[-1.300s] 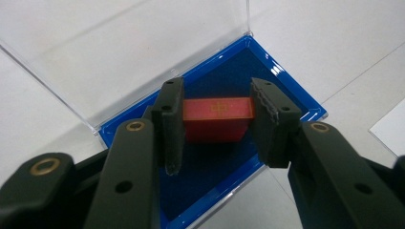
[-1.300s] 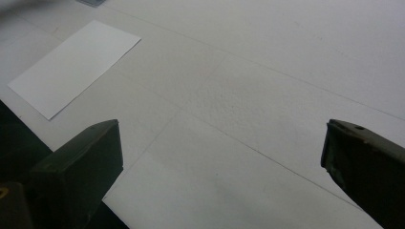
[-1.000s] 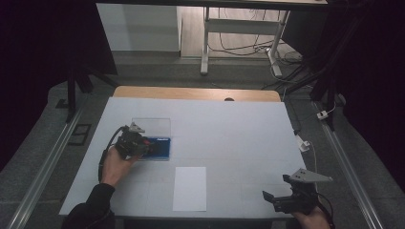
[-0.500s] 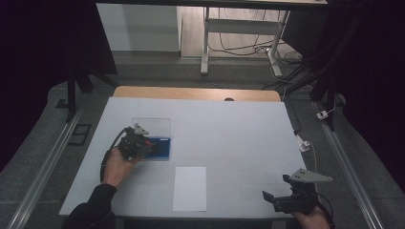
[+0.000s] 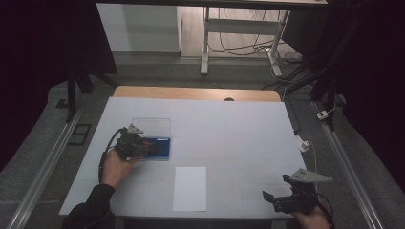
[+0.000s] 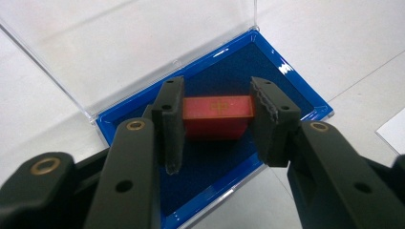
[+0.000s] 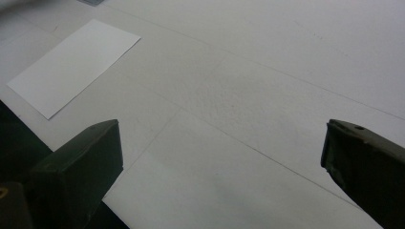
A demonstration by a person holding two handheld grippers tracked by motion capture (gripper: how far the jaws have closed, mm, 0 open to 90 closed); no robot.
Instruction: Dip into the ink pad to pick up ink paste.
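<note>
A blue case lies open on the white table, its clear lid folded back flat. In the left gripper view a red block with a small gold mark sits on the dark blue lining. My left gripper is shut on this block, one pad against each end. From the high view the left gripper reaches into the case from the left. My right gripper rests near the table's front right edge, open, with bare table between its jaws.
A white sheet of paper lies at the front middle of the table, also in the right gripper view. A wooden strip edges the table's far side. Metal rails flank the table.
</note>
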